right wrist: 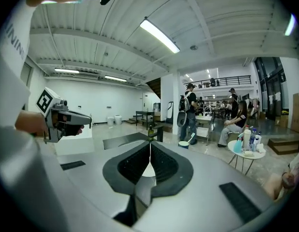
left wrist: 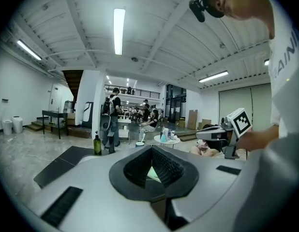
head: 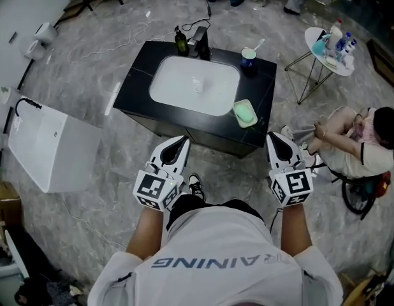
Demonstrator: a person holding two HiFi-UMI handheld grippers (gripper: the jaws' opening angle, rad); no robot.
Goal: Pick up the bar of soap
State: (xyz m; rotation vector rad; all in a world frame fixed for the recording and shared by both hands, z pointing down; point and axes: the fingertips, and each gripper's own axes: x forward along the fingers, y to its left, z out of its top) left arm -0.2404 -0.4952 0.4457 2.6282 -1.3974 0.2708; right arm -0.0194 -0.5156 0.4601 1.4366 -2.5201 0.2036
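Note:
The pale green bar of soap point(head: 245, 113) lies in a light dish on the front right corner of the black counter point(head: 138, 81), beside the white basin point(head: 178, 81). Both grippers hover in front of the counter, short of its front edge, and neither touches anything. My left gripper point(head: 182, 140) is shut and empty; in the left gripper view its jaws point(left wrist: 151, 149) meet at the tips, and a pale green patch shows through the gap behind them. My right gripper point(head: 276, 136) is below and right of the soap, and its jaws point(right wrist: 150, 144) are also shut with nothing held.
At the back of the counter stand a dark bottle point(head: 181, 41), a black faucet point(head: 201, 42) and a cup with a toothbrush point(head: 248, 57). A white box point(head: 50, 146) sits on the floor at left. At right are a round side table point(head: 331, 46) with bottles and a seated person point(head: 356, 142).

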